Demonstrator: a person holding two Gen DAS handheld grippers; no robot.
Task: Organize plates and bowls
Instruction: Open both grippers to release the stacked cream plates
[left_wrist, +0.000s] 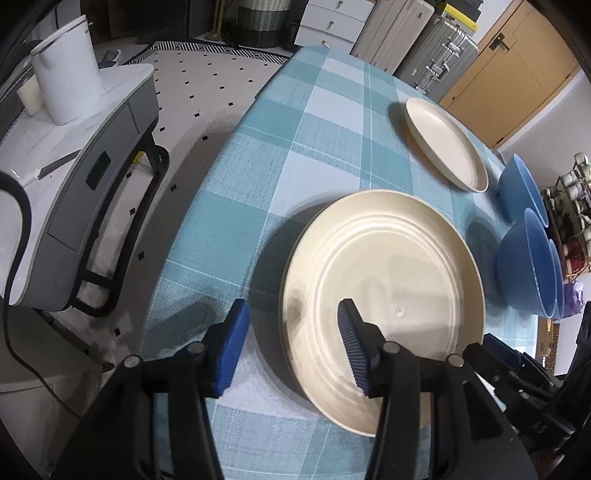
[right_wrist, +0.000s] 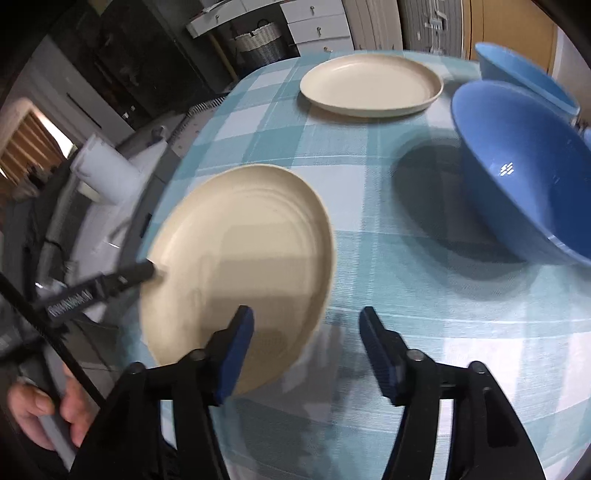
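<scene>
Both hand-held grippers, left hand-held gripper (left_wrist: 291, 347) and right hand-held gripper (right_wrist: 306, 350), are standing apart, straddling the large round cream plate's (left_wrist: 384, 280) rims at the surface's (left_wrist: 295, 155) near edge.

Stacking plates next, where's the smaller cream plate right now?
The smaller cream plate lies at the far end of the checked tablecloth, beyond the large cream plate, beside the blue bowls.

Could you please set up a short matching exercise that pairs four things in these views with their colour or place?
Things:
1. near plate
2. far plate
3. bowls
4. tablecloth

Descriptions:
A. blue, grouped at the table's right side
B. cream, lying alone toward the table's far end
C. teal and white check
D. cream, its rim between the left gripper's open jaws

Pairs: 1-D, 2-B, 3-A, 4-C
</scene>
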